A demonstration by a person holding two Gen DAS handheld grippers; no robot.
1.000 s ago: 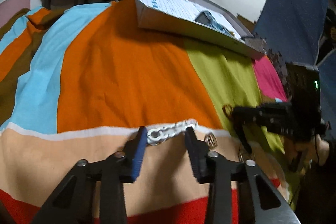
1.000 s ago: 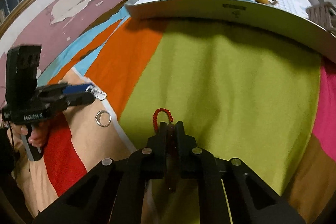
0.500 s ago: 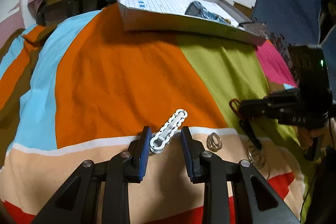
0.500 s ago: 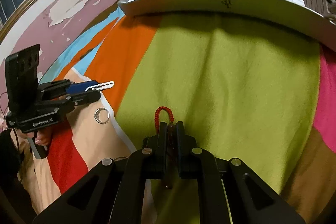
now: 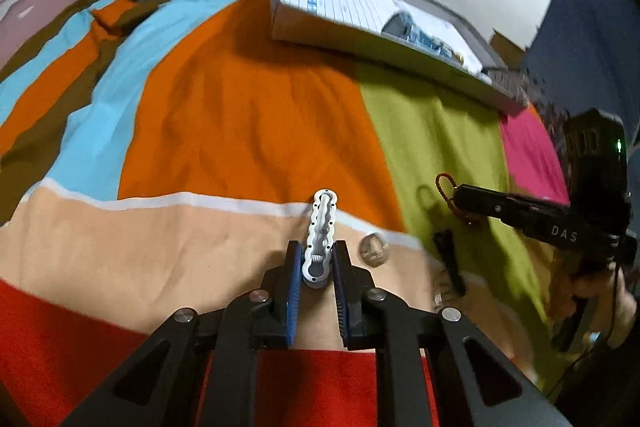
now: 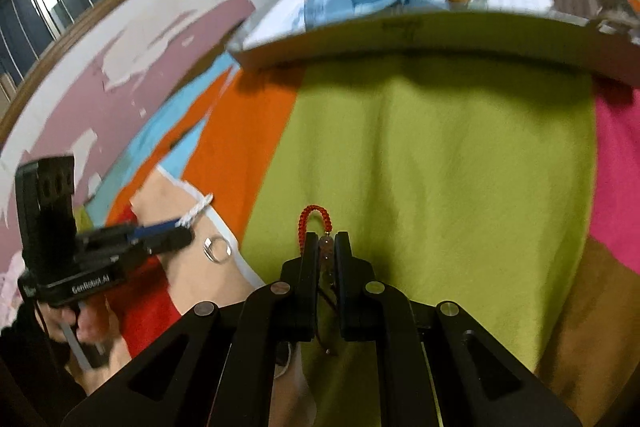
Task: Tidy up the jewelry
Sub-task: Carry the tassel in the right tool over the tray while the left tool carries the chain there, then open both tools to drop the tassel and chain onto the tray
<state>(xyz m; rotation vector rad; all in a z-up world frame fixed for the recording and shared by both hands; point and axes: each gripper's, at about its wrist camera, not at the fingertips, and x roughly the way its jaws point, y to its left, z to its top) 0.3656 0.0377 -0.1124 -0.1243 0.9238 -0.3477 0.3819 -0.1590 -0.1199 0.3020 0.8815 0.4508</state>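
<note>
Striped blanket [image 5: 248,131] underlies the left gripper [image 5: 316,267] clamping a white clasp [image 5: 320,239] lengthwise, pointing away; right gripper [image 6: 326,255] pinches a red cord [image 6: 316,215].

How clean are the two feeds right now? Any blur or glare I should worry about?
Left wrist view: the white clip between the left gripper fingers is sharp; the tray and right edge smear with motion blur. Right wrist view: the red bracelet in the right gripper is fairly sharp, the tray and ring blurred. No glare; strong fisheye bending, dark corners.
</note>
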